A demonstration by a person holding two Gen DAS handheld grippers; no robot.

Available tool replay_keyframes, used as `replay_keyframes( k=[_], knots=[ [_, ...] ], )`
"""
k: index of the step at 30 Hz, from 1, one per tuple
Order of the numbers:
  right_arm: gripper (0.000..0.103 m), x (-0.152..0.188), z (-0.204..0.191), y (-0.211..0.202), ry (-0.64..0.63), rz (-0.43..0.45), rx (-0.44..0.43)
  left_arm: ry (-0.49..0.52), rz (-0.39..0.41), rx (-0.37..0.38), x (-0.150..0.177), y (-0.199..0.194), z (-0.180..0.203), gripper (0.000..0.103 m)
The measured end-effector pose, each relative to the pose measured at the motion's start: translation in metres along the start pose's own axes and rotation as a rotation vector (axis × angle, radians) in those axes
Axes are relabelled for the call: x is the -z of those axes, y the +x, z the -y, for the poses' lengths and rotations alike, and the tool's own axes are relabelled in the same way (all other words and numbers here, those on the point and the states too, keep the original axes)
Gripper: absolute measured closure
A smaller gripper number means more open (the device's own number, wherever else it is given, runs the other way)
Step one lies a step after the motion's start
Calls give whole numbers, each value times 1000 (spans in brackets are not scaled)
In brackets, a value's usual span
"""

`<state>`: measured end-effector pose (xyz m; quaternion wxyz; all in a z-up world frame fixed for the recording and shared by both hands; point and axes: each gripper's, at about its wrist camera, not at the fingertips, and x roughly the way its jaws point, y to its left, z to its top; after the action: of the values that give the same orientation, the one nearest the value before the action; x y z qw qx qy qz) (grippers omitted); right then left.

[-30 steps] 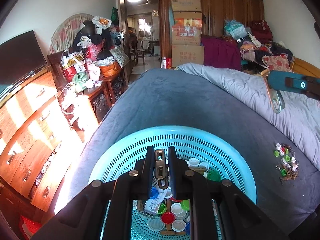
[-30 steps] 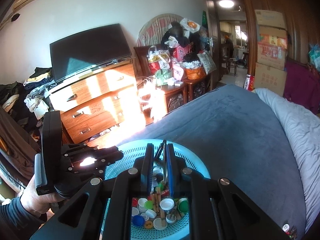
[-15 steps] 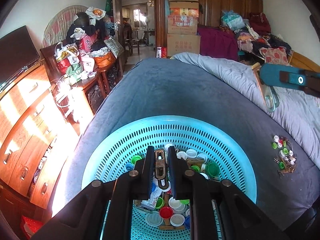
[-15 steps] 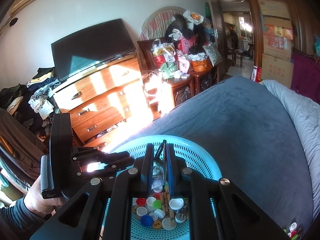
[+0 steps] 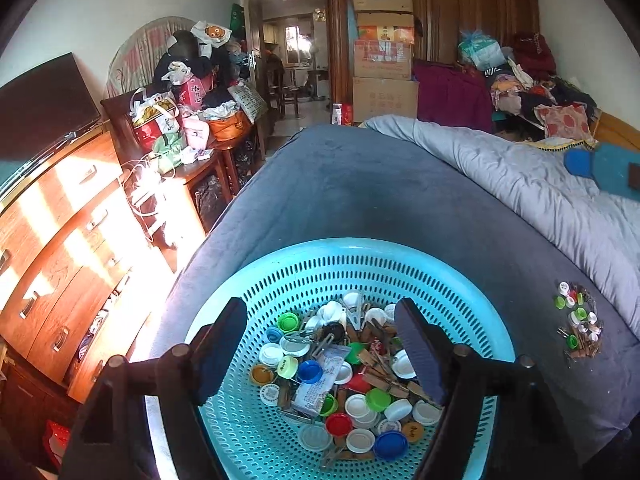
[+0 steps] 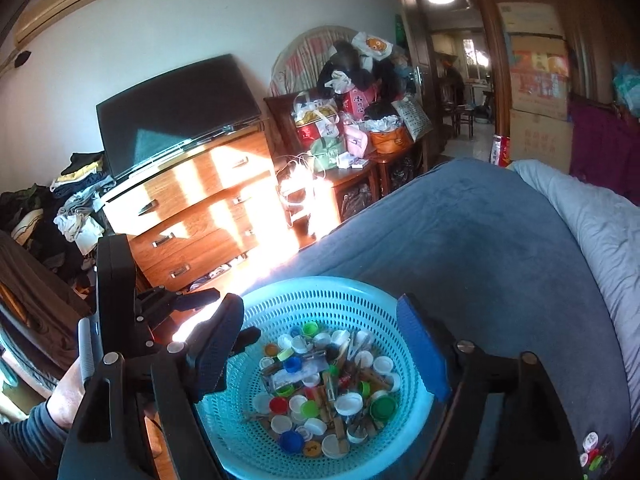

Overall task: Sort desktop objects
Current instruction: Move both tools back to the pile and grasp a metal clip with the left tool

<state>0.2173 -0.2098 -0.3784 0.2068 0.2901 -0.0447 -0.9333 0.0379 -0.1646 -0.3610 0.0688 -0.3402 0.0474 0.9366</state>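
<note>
Cluttered bedroom all round: a wooden dresser (image 6: 200, 208) with a dark television (image 6: 176, 108) on it, stacked cardboard boxes (image 5: 384, 52) by the door, and a bed (image 5: 360, 192) under a dark blue cover that serves as the work surface. Near the bed's near edge, on its dresser side, sits a turquoise perforated basket (image 5: 320, 264) heaped with bottle caps (image 5: 356, 404), wooden clothespins (image 5: 384, 380), metal clips and a crumpled clear wrapper (image 5: 320, 384). Further toward the quilt side, well apart from the basket, lies a small pile of caps and clips (image 5: 578, 328) on the cover. The left gripper (image 5: 320, 344) hangs above the basket with its fingers spread wide and nothing between them; the right gripper (image 6: 320, 340) does likewise, fingers apart and empty over the same basket. The caps look light, rigid and smooth, probably prone to skate or flip, so pinching one across its rim seems the safest hold. Clothespins would likely be best gripped across the flat sides. The wrapper is soft and slippery and could drag neighbours along. Everything is tangled and overlapping, so a clean single pick will be hard, and the soft bedding may let the basket tip if pressed. With both grippers crowded over one basket, they may bump each other, and the basket wall limits a low sideways approach.
</note>
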Motion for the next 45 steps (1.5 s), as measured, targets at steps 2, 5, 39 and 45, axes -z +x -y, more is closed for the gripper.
replay_keyframes(
  k=[2, 5, 39, 45],
  knots=[
    [22, 19, 7, -19, 6, 15, 22, 17, 6, 11, 3, -7, 11, 25],
    [21, 70, 28, -55, 56, 30, 60, 65, 29, 43, 6, -20, 34, 25],
    [19, 449, 242, -241, 696, -61, 301, 489, -249, 267, 133, 144, 385, 20],
    [16, 450, 245, -235, 695, -50, 276, 784, -134, 564, 129, 109, 423, 20]
  ],
)
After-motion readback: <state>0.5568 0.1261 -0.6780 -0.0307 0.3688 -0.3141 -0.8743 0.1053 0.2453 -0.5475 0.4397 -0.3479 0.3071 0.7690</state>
